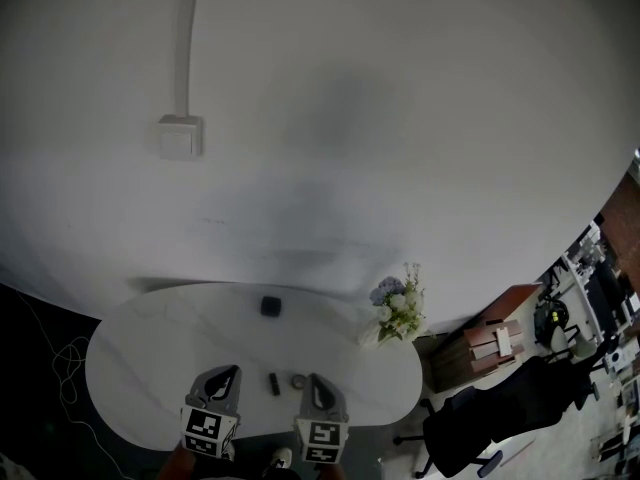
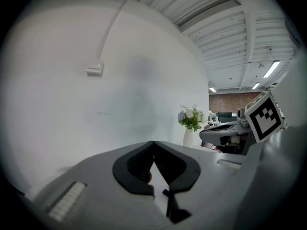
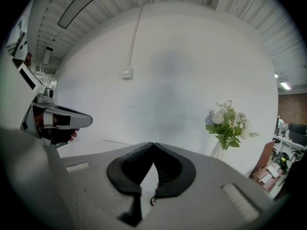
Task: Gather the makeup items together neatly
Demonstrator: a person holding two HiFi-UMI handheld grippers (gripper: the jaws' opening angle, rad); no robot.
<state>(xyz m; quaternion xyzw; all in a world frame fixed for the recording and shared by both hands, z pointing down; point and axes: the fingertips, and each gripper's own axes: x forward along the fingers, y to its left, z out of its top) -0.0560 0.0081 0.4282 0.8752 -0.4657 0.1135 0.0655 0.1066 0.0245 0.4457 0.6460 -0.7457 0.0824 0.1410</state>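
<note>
Holding both clenched on nothing, I see my left gripper (image 1: 228,376) and right gripper (image 1: 318,386) over the counter's (image 1: 140,358) near edge. Between them lie 2 makeup items, a dark stick (image 1: 274,383) and a round pot (image 1: 298,381). A black box (image 1: 270,306) sits farther off, with flowers (image 1: 398,308) at the right.

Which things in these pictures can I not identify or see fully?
- Head view: the dark square item, dark stick and round item on the table are too small to name.
- Head view: the bottom edge cuts off the rear of the left tool and right tool.
- Both gripper views: each tool's own body hides those table items.
</note>
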